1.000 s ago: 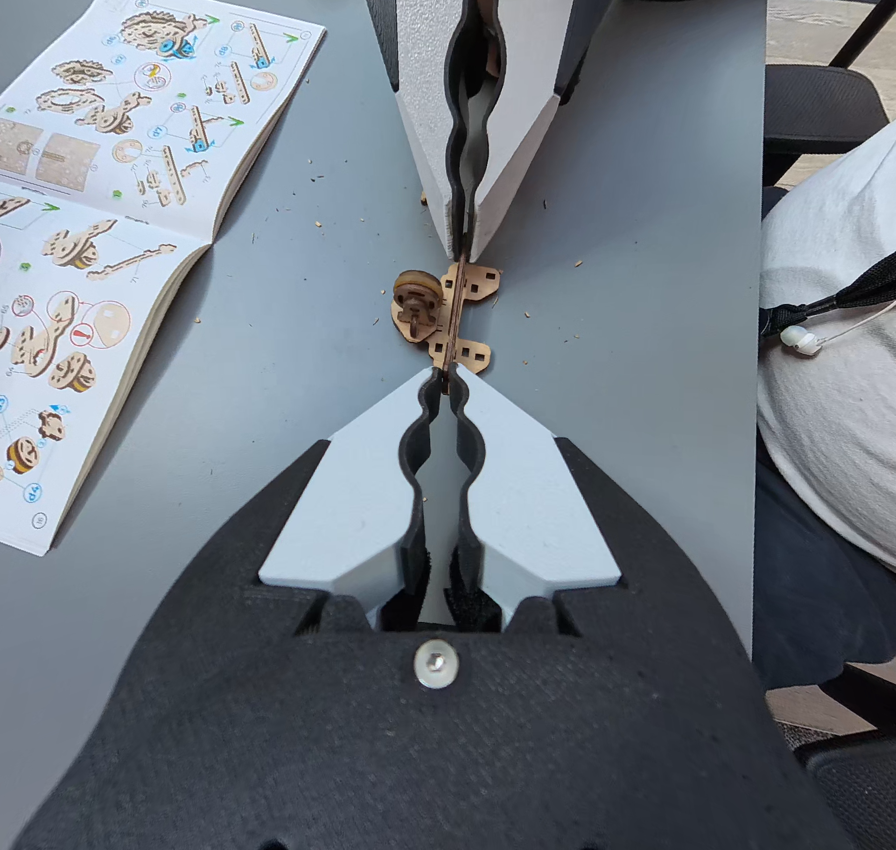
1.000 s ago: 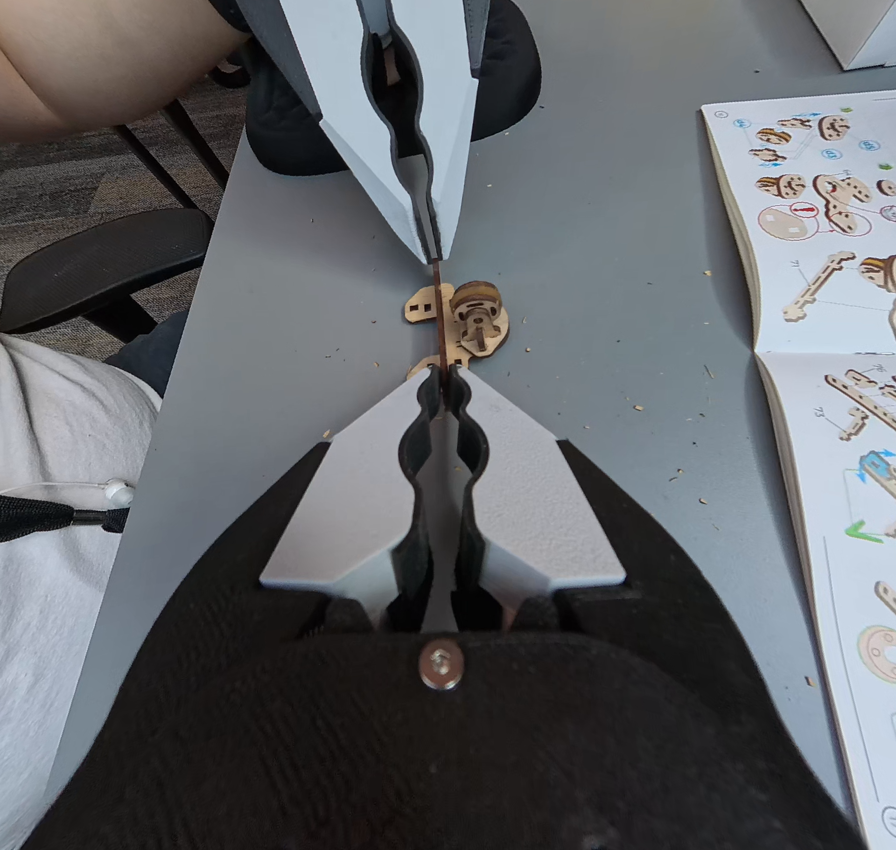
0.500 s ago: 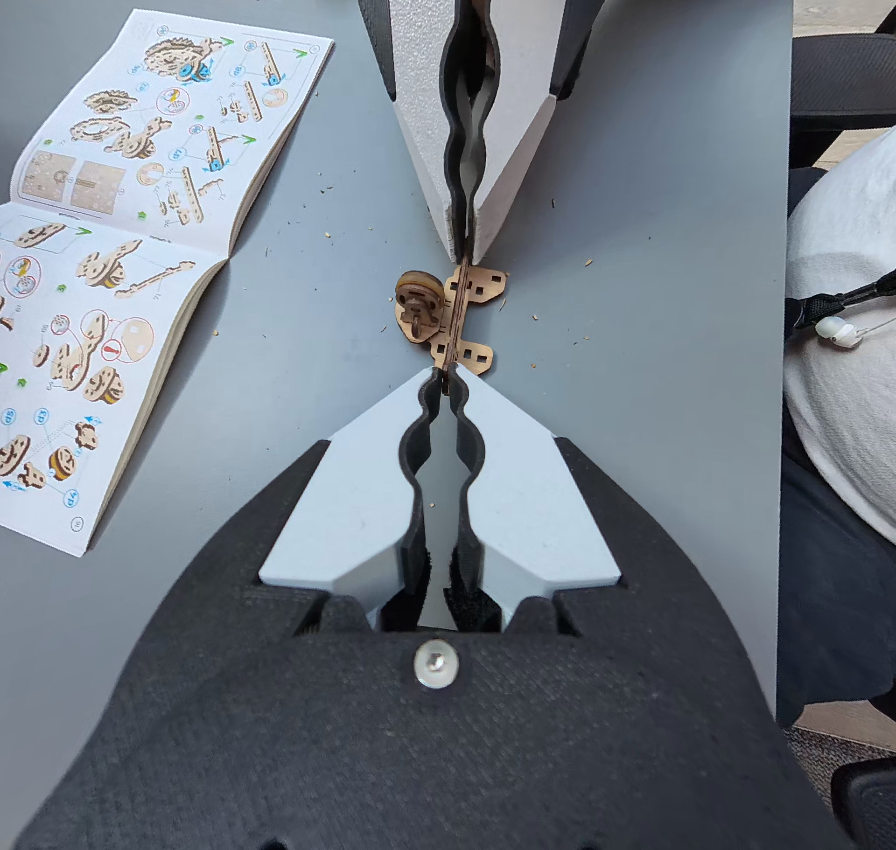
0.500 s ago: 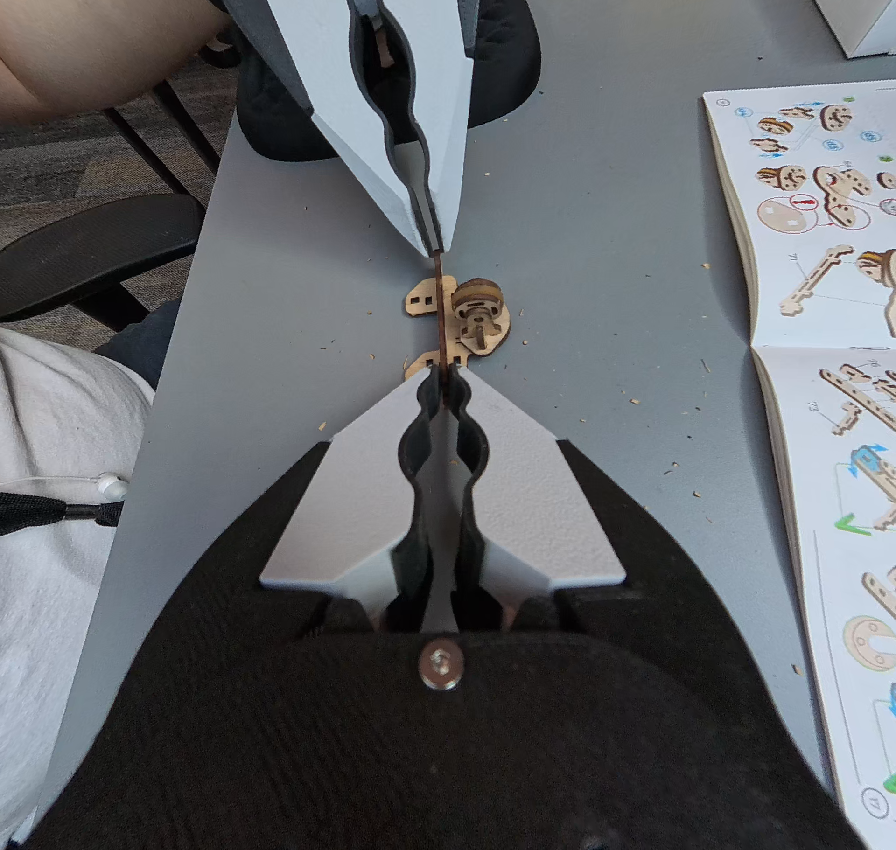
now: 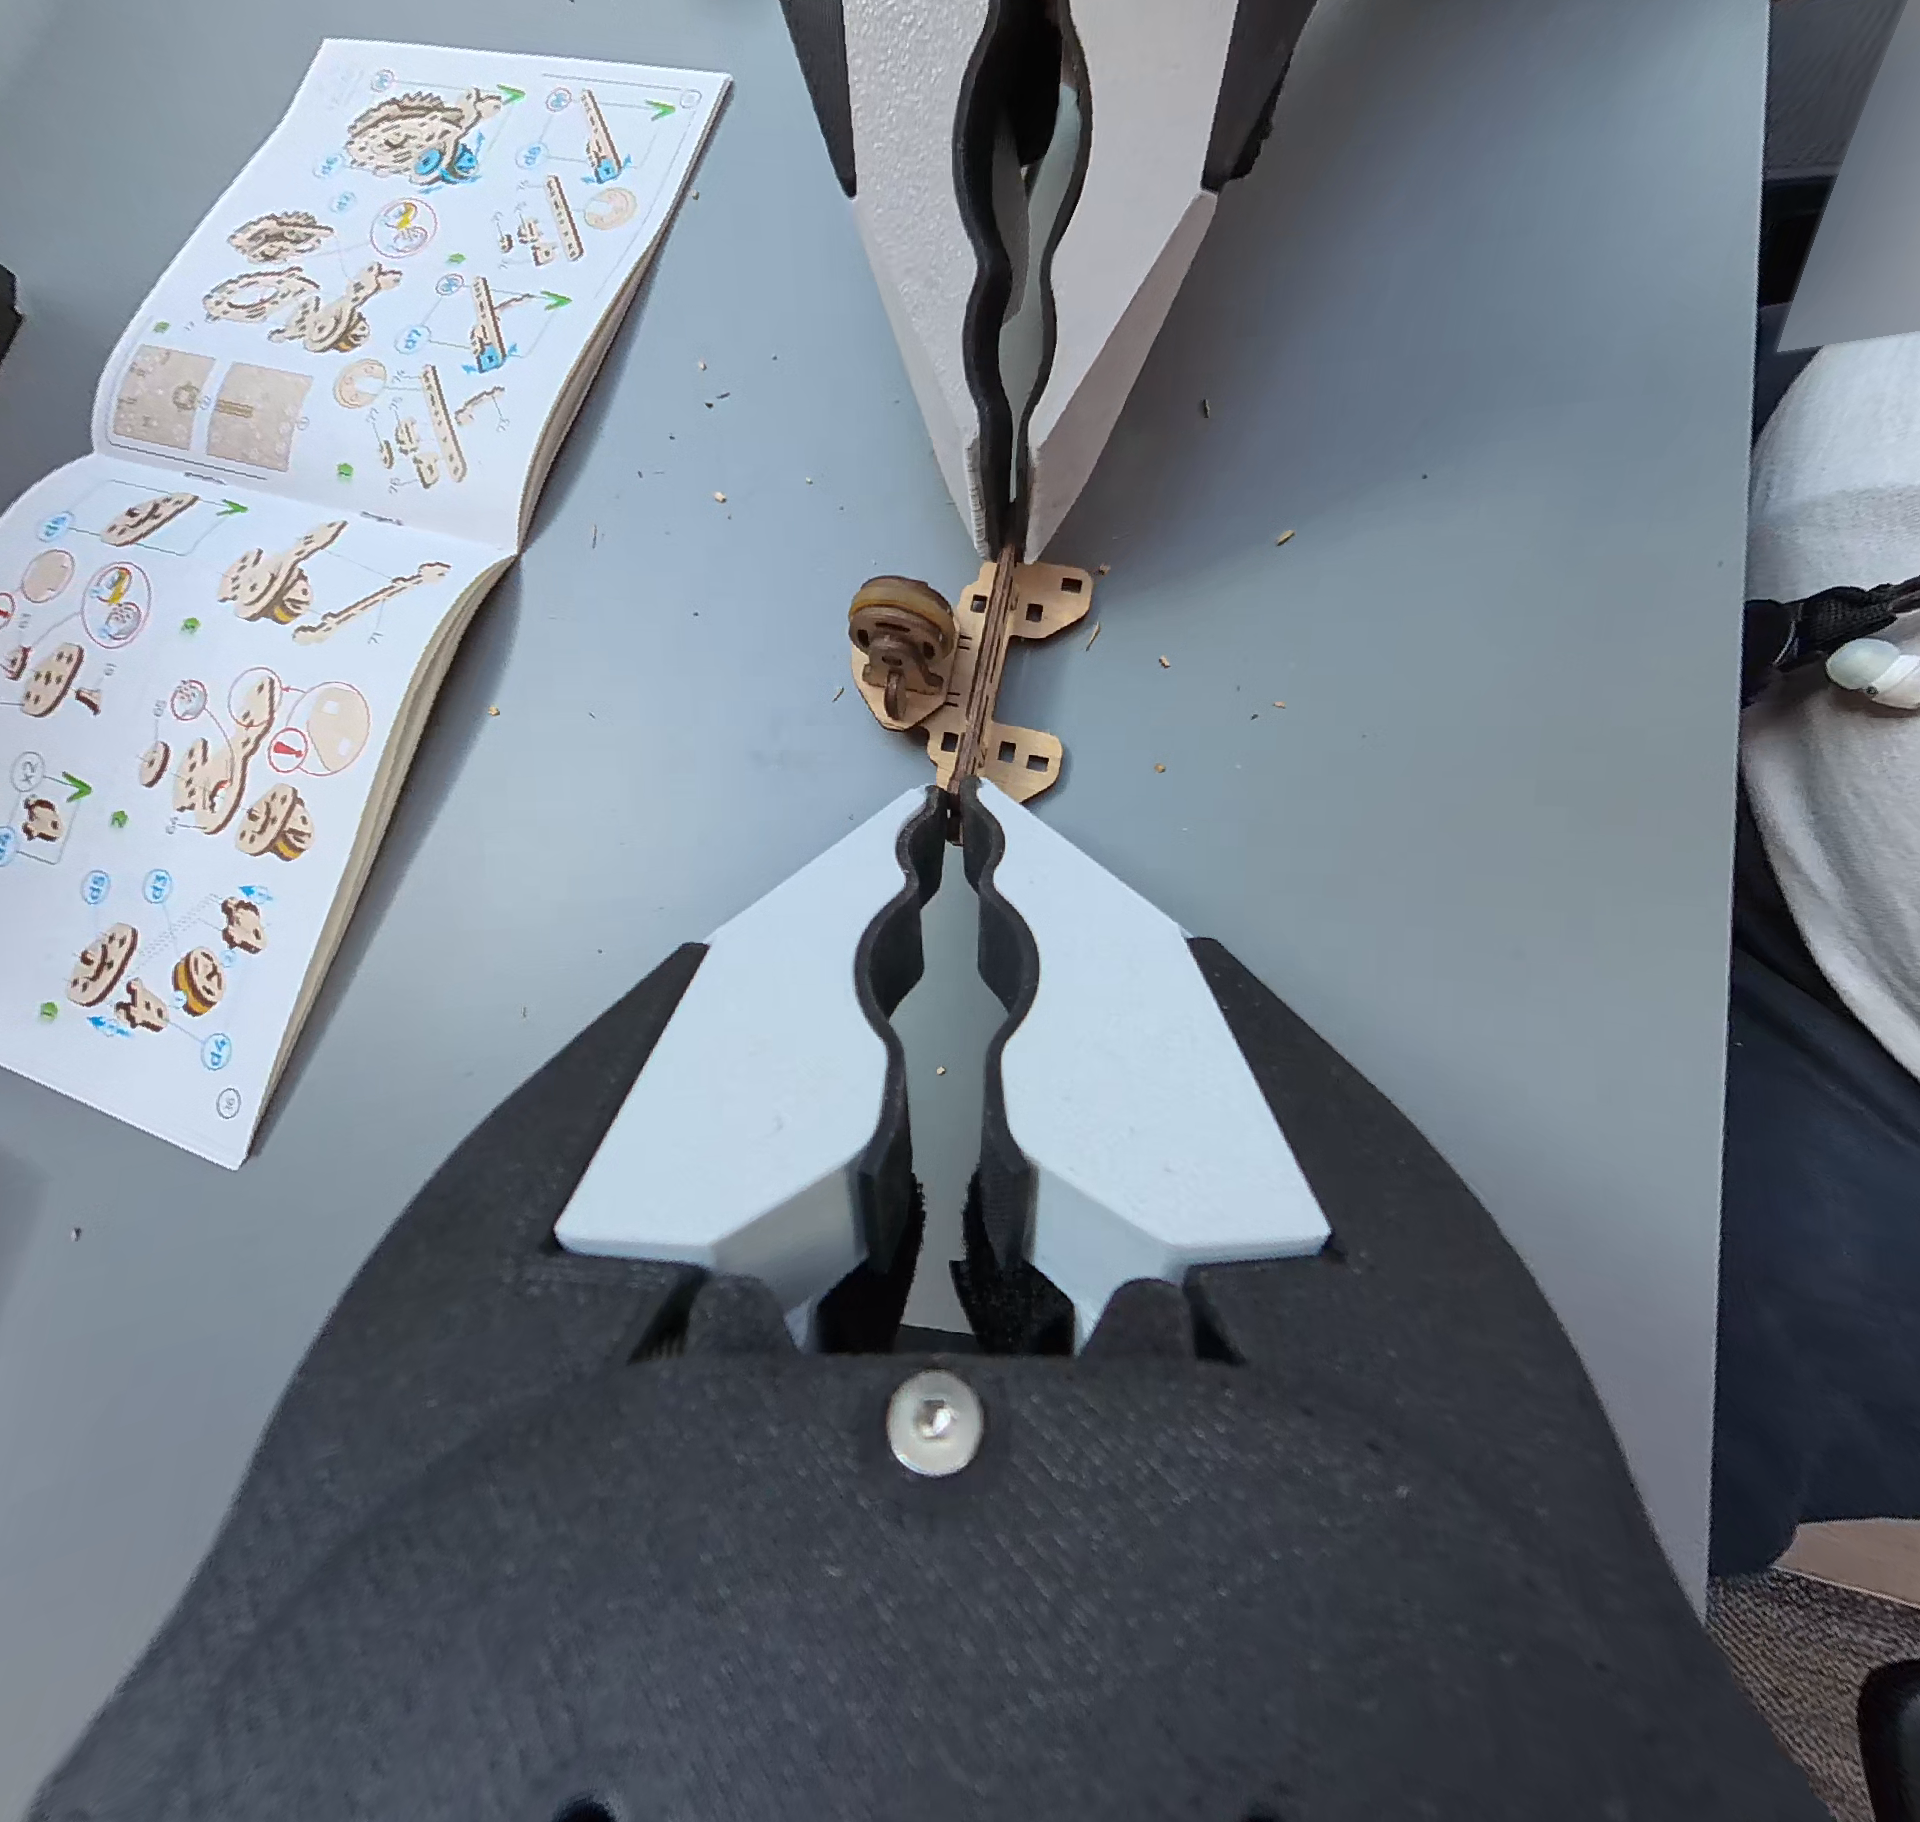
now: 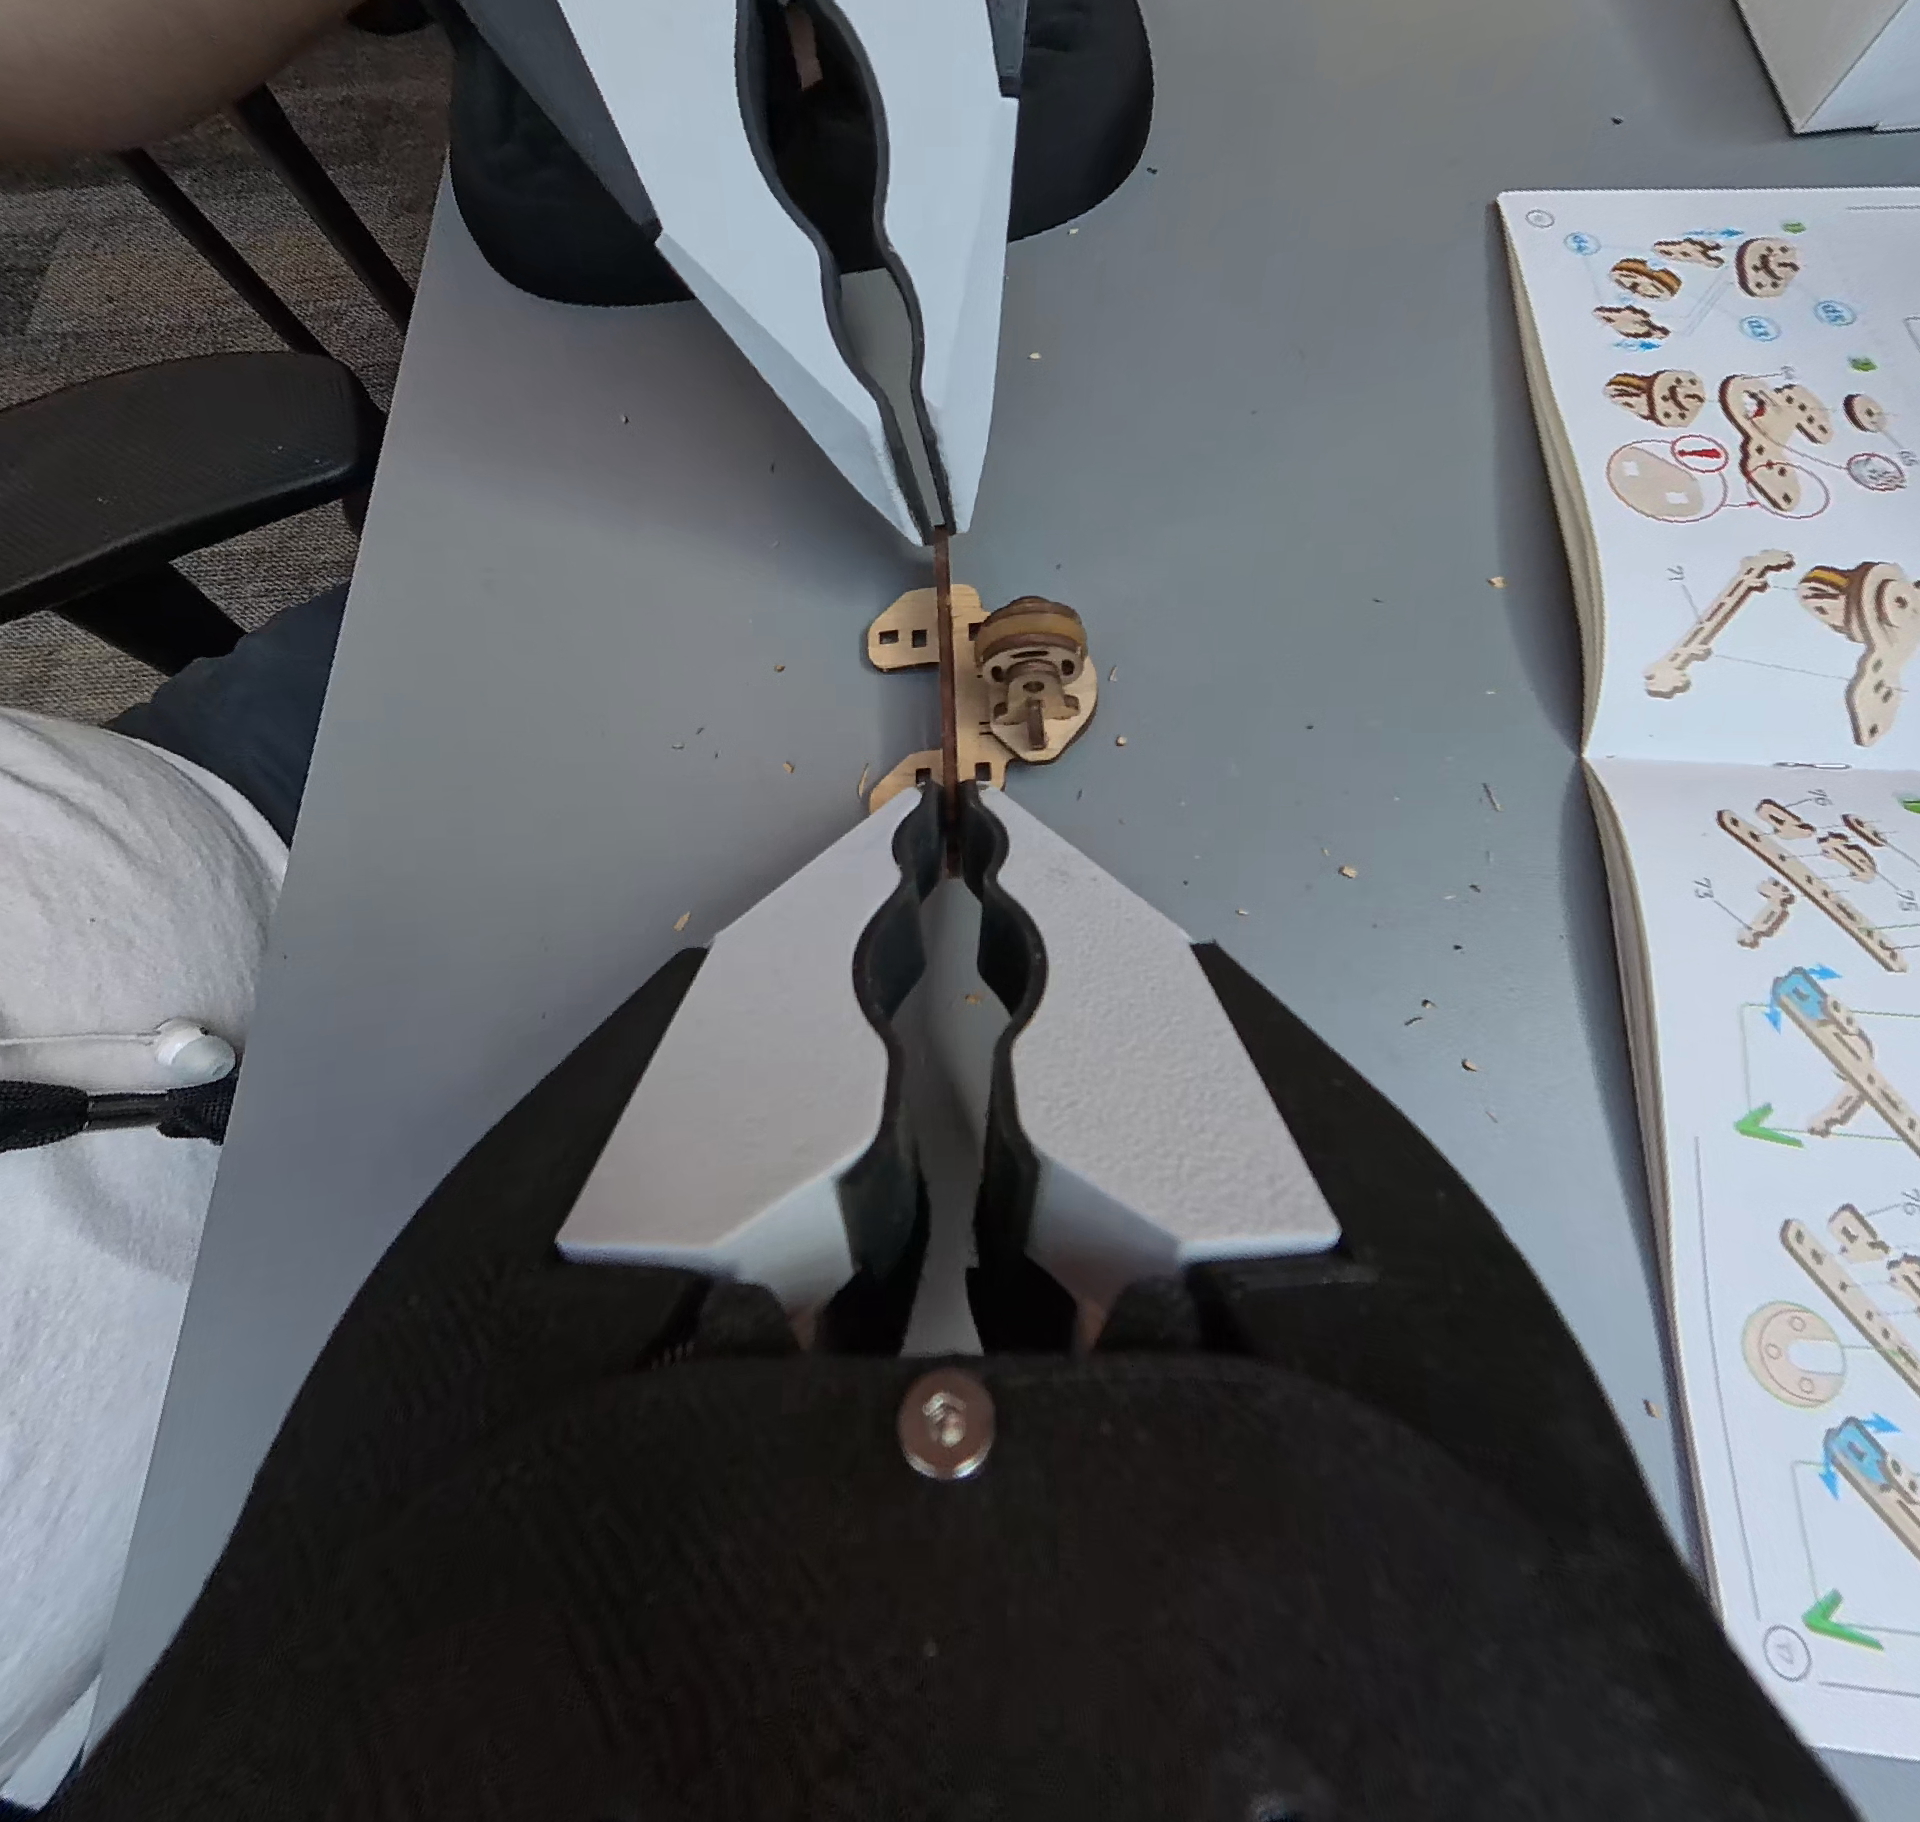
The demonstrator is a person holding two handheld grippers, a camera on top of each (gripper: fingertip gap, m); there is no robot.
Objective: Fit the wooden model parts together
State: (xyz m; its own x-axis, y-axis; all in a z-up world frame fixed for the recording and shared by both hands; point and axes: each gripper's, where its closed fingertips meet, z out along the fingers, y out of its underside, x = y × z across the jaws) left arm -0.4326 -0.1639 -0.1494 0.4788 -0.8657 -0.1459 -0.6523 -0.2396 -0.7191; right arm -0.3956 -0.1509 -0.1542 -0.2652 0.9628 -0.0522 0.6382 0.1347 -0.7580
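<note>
Both grippers pinch one thin laser-cut wooden strip (image 5: 985, 666) edge-on, left gripper (image 5: 951, 804) at its near end, right gripper (image 5: 1003, 525) at its far, above flat plywood pieces (image 5: 1023, 600) on the smooth grey table (image 5: 1403, 733).

table: flat grey matte tabletop (image 5: 1455, 422) | seating: black mesh office chair (image 6: 156, 484) beside it | floor: grey carpet (image 6: 62, 245)

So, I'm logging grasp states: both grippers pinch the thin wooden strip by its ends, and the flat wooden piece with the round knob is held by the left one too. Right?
Not quite. The flat wooden piece with the round knob is held by neither gripper; it lies on the grey table under the strip, as the left wrist view shows. The left gripper and right gripper do pinch the thin wooden strip by its ends.
</note>
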